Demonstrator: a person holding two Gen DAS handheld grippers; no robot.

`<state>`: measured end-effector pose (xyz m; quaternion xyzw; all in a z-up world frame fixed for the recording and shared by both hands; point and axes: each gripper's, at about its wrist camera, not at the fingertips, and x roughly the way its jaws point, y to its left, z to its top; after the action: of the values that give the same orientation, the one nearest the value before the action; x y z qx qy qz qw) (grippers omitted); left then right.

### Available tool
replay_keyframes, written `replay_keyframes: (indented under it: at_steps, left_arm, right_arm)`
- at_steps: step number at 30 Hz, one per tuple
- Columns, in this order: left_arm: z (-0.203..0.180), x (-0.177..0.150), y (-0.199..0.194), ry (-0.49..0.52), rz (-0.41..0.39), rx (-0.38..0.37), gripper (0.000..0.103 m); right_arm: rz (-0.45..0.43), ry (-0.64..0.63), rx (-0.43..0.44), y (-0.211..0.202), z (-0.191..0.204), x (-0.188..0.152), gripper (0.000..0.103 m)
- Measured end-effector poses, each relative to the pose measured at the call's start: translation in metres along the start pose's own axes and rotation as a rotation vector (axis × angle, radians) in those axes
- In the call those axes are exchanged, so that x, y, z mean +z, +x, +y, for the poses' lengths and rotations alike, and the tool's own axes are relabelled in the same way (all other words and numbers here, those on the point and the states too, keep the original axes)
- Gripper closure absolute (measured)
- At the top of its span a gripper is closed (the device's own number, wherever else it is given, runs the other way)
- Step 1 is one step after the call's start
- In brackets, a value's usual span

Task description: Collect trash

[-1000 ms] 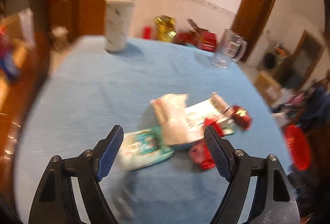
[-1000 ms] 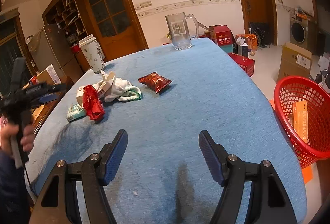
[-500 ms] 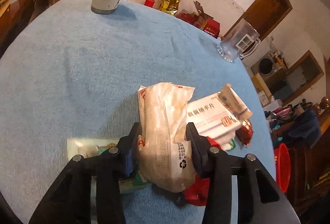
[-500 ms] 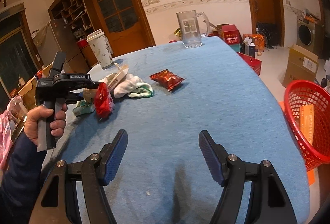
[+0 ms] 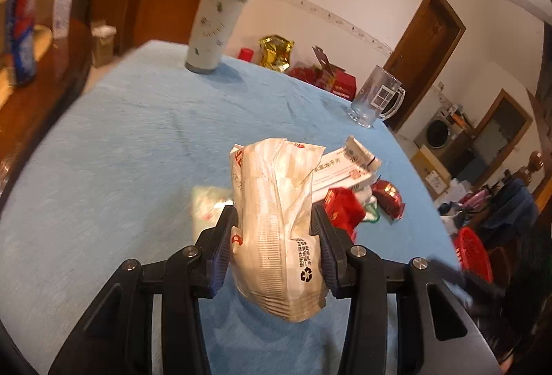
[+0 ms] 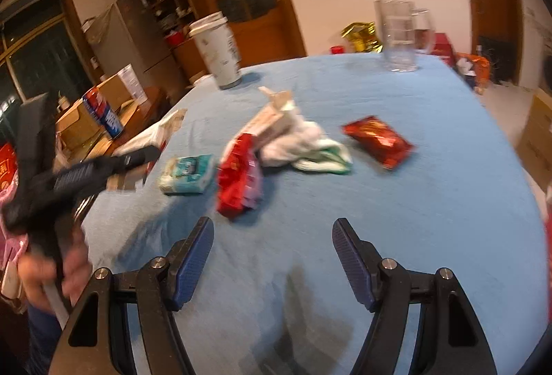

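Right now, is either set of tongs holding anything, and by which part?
The left tongs pinch the crumpled beige wrapper across its lower middle; its top sticks up free. The right tongs hold nothing.

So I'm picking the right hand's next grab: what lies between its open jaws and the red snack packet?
Only bare blue tablecloth between the right gripper and the red snack packet, in the right wrist view.

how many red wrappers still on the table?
2. One crumpled red wrapper lies nearest the right tongs, beside the white box. A red snack packet lies apart, right of the white-green cloth. More could hide under the pile.
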<state>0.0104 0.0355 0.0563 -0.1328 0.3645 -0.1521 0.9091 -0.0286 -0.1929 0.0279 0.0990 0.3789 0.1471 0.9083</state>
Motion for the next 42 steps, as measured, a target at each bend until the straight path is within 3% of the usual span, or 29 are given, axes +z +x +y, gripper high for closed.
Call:
replay_keyframes:
  at_steps: [8,10,11,13,19,26,32,42]
  left_arm:
    - [0.002,-0.034,-0.021,0.031,-0.066,0.048,0.06]
    - [0.004,-0.038,-0.022,0.03,-0.067,0.054,0.06]
    - [0.005,-0.039,-0.022,0.03,-0.066,0.052,0.06]
    - [0.005,-0.042,-0.023,0.029,-0.065,0.05,0.06]
    - [-0.008,-0.05,-0.029,0.06,-0.095,0.063,0.06]
    - [-0.049,-0.071,-0.031,0.113,-0.127,0.05,0.06]
    - [-0.081,-0.084,-0.022,0.19,-0.128,0.06,0.06]
    - [-0.079,-0.086,-0.017,0.193,-0.105,0.032,0.06]
  right_arm:
    - [0.078,0.011,0.016,0.069,0.023,0.028,0.029]
    - [0.102,0.006,0.009,0.082,0.028,0.029,0.041]
    - [0.118,0.003,0.003,0.087,0.029,0.027,0.053]
    - [0.131,0.006,0.004,0.092,0.03,0.023,0.059]
    - [0.021,-0.003,0.013,0.058,0.024,0.007,0.061]
    - [-0.088,0.054,-0.01,-0.001,-0.004,-0.024,0.061]
    - [-0.12,0.061,-0.048,-0.02,-0.022,-0.041,0.061]
    - [-0.136,0.105,-0.006,-0.024,-0.035,-0.047,0.061]
